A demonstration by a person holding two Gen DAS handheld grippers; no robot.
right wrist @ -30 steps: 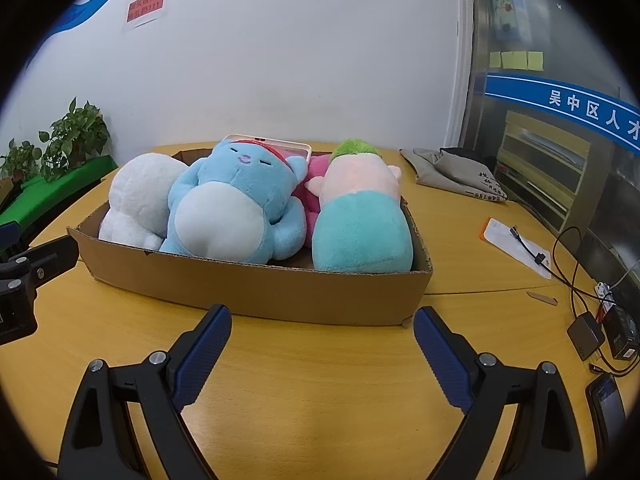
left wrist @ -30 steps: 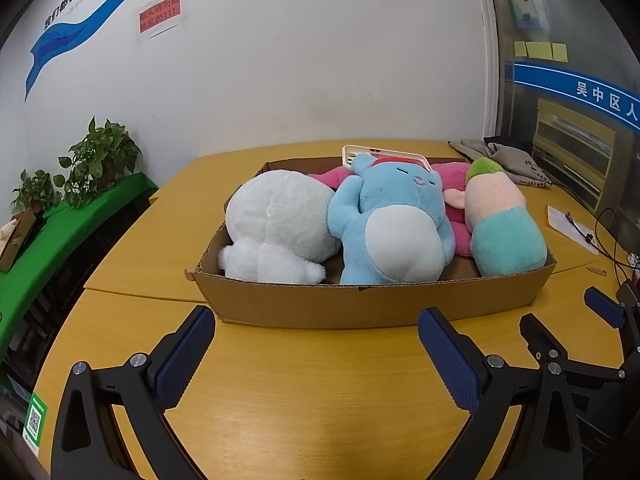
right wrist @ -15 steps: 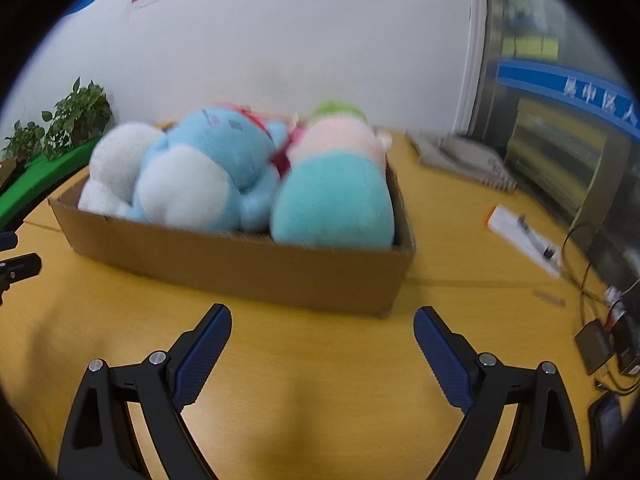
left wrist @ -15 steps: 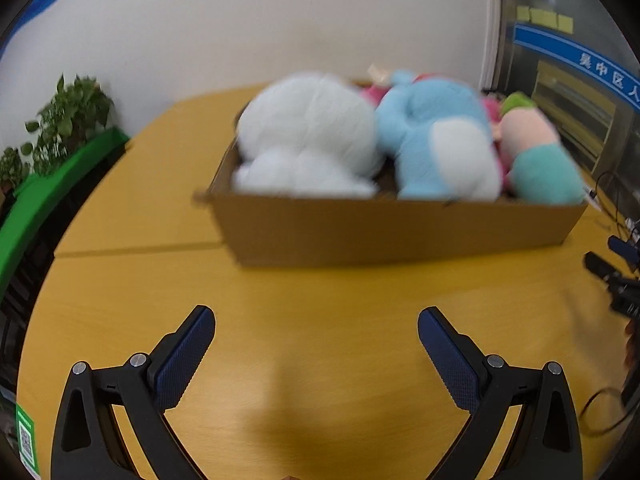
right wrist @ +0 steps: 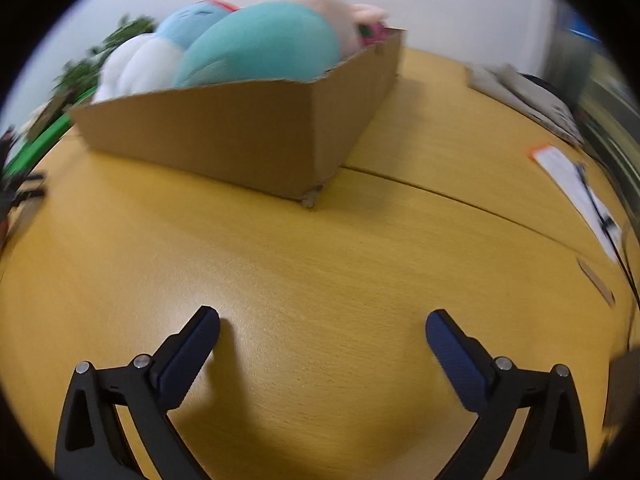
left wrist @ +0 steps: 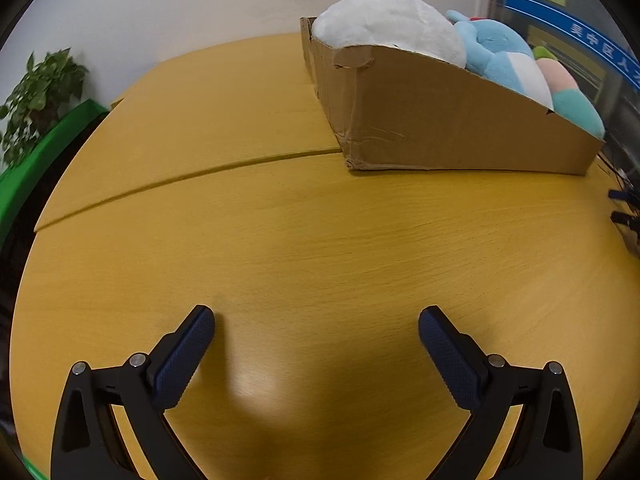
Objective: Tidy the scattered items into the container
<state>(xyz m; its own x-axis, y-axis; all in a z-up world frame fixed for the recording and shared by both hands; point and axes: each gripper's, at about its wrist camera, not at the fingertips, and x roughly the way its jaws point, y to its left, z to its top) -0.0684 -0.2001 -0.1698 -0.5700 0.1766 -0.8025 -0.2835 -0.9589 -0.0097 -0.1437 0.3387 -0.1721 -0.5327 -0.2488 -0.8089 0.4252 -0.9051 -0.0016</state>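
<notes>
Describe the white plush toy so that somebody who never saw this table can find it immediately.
On the yellow wooden table stands a shallow cardboard box full of plush toys. The white plush toy lies at the box's end nearest the potted plant, beside a blue plush toy. It alone is plain white and round.

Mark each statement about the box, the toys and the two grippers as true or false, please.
1. The white plush lies in the box. True.
2. The left gripper holds a toy. False: nothing is between its jaws.
3. The box stands on the table. True.
4. The right gripper is shut. False: its jaws are opening, nothing between them.
5. The teal plush lies on the table outside the box. False: it is in the box.
</notes>
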